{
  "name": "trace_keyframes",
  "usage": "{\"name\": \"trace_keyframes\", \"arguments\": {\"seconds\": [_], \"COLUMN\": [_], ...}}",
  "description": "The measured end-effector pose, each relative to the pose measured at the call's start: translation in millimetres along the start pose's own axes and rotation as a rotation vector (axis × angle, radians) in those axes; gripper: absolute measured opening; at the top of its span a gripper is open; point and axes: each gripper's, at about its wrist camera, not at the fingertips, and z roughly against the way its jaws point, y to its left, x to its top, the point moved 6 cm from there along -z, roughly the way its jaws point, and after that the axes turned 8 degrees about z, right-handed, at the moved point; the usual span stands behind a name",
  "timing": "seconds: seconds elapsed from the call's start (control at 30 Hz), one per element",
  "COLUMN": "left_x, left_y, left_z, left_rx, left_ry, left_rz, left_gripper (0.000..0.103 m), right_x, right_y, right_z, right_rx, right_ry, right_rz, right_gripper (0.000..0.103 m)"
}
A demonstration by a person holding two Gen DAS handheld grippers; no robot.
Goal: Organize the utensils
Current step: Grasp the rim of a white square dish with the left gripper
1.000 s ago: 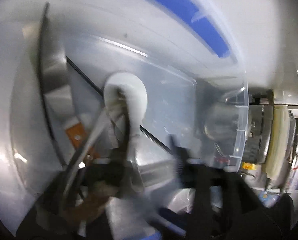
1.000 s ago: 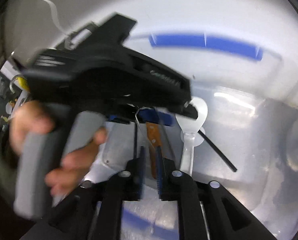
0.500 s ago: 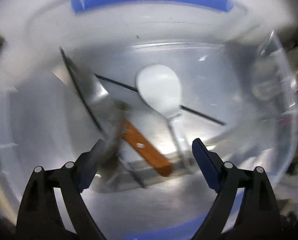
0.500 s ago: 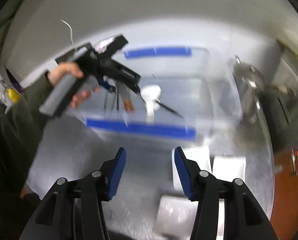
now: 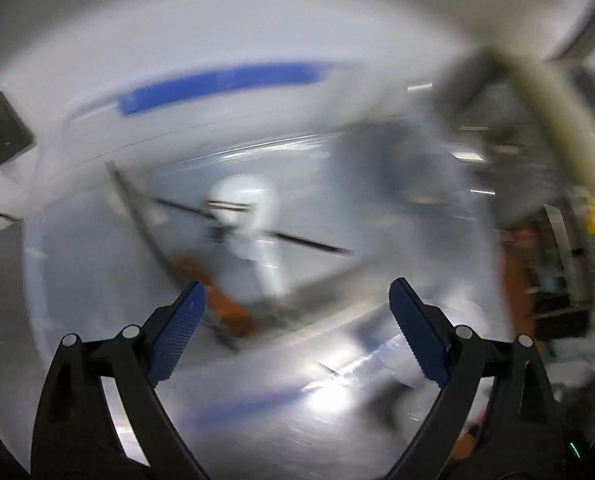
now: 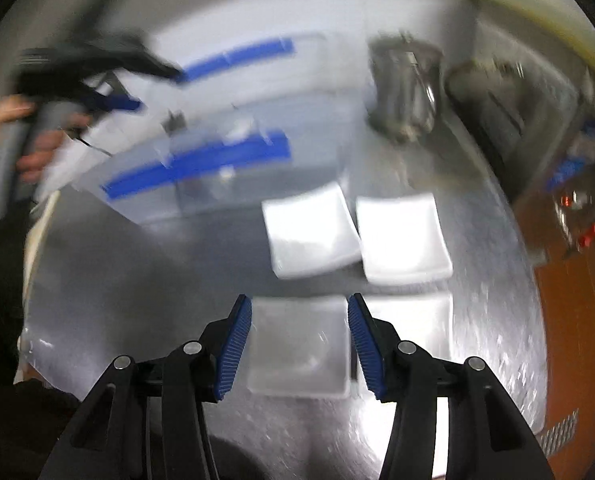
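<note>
In the left wrist view a clear plastic bin with blue tape [image 5: 217,84] holds a white spoon [image 5: 249,216], a knife with a brown wooden handle [image 5: 217,300] and a thin black chopstick [image 5: 297,238]. My left gripper [image 5: 295,312] is open and empty, above the bin's near side. In the right wrist view my right gripper [image 6: 299,328] is open and empty over a white square dish [image 6: 297,348]. The bin [image 6: 201,164] lies far left there, with my left gripper [image 6: 113,100] above it. Both views are blurred.
Three more white square dishes [image 6: 309,232] [image 6: 401,236] [image 6: 417,320] sit on the steel table. A metal pot [image 6: 405,88] stands at the back right. A brown surface [image 6: 569,320] lies beyond the table's right edge.
Both grippers have pulled back out of the bin and opened. The right gripper has swung right to the white dishes. The utensils stay in the bin.
</note>
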Motion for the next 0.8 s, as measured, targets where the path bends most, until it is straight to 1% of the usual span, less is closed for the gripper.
{"name": "trace_keyframes", "arguments": {"seconds": [0.03,0.07,0.1,0.13,0.17,0.2,0.27,0.3,0.33,0.43,0.47,0.53,0.6,0.63,0.7,0.73,0.8], "left_x": [-16.3,-30.5,-44.8,-65.3,-83.3,-94.7,-127.8,-145.5,-154.3,-183.9,-188.4,-199.8,-202.8,-206.5,-208.7,-209.2,-210.9], "left_y": [-13.8,-25.4,-33.0,-40.6,-47.6,-54.7,-61.6,-64.1,-62.0,-58.8,-58.2,-58.3,-58.1,-60.3,-61.5,-61.8,-63.3], "left_z": [15.1,25.6,33.4,37.7,39.4,36.7,19.3,4.6,-6.2,-43.7,-55.4,-75.7,-90.0,-94.7,-106.6,-112.1,-118.4], "left_rx": [-0.070,-0.124,-0.166,-0.208,-0.237,-0.248,-0.246,-0.243,-0.235,-0.239,-0.243,-0.224,-0.188,-0.157,-0.123,-0.122,-0.123], "left_ry": [-0.025,-0.040,-0.053,-0.073,-0.084,-0.083,-0.068,-0.035,-0.009,0.080,0.104,0.140,0.138,0.131,0.137,0.146,0.165], "left_rz": [-0.017,-0.028,-0.033,-0.040,-0.055,-0.070,-0.097,-0.115,-0.121,-0.074,-0.057,-0.021,-0.008,-0.009,-0.007,0.002,0.014], "left_gripper": [0.089,0.089,0.089,0.089,0.089,0.089,0.089,0.089,0.089,0.089,0.089,0.088,0.087,0.086,0.081,0.079,0.071], "right_x": [-5.5,-10.6,-15.3,-19.9,-23.7,-26.0,-32.7,-35.7,-39.2,-47.1,-48.9,-51.3,-54.4,-56.5,-60.5,-62.8,-64.9], "right_y": [-2.5,-4.4,-5.3,-4.6,-4.4,-3.3,-1.3,-1.1,-1.9,-9.3,-13.0,-28.6,-44.6,-55.7,-69.2,-75.1,-77.9], "right_z": [-7.9,-15.3,-21.8,-28.3,-32.8,-37.3,-38.3,-37.5,-36.7,-32.3,-29.7,-27.3,-23.5,-21.5,-19.4,-18.5,-16.5], "right_rx": [-0.001,-0.007,-0.012,-0.005,0.003,0.012,0.036,0.041,0.043,0.039,0.037,0.014,-0.007,-0.018,-0.029,-0.029,-0.020], "right_ry": [0.019,0.038,0.058,0.079,0.088,0.094,0.103,0.105,0.108,0.111,0.109,0.094,0.090,0.082,0.081,0.079,0.076], "right_rz": [-0.010,-0.018,-0.023,-0.026,-0.028,-0.029,-0.021,-0.015,-0.012,-0.019,-0.027,-0.068,-0.109,-0.138,-0.167,-0.176,-0.177], "right_gripper": [0.050,0.046,0.041,0.038,0.035,0.034,0.034,0.034,0.034,0.034,0.034,0.034,0.034,0.034,0.034,0.034,0.034]}}
